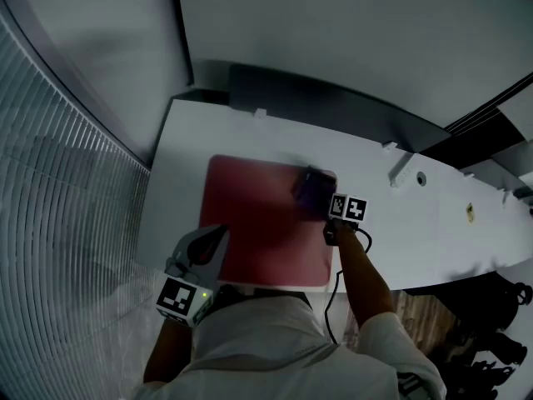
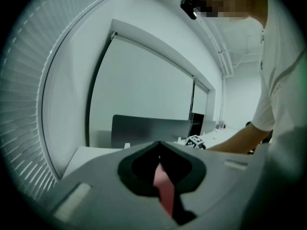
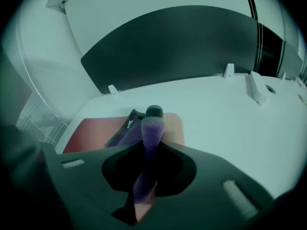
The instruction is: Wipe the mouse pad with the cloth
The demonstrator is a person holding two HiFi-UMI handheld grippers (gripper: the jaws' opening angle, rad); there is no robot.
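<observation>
A red mouse pad [image 1: 250, 223] lies on the white desk [image 1: 433, 223]. My right gripper [image 1: 326, 207] is over the pad's far right corner, shut on a purple cloth [image 1: 311, 190] that rests on the pad. In the right gripper view the cloth [image 3: 151, 128] stands pinched between the jaws of that gripper [image 3: 149, 140], with a fold trailing left over the pad [image 3: 91, 131]. My left gripper [image 1: 216, 242] is at the pad's near left corner. Its view shows the gripper [image 2: 160, 169] shut with a strip of the pad [image 2: 164, 188] between the jaws.
A dark grey divider panel [image 1: 333, 107] runs along the desk's far edge, with white brackets [image 1: 401, 172] beside it. Window blinds [image 1: 58, 207] fill the left side. A black cable [image 1: 333, 294] hangs over the desk's front edge by the right arm.
</observation>
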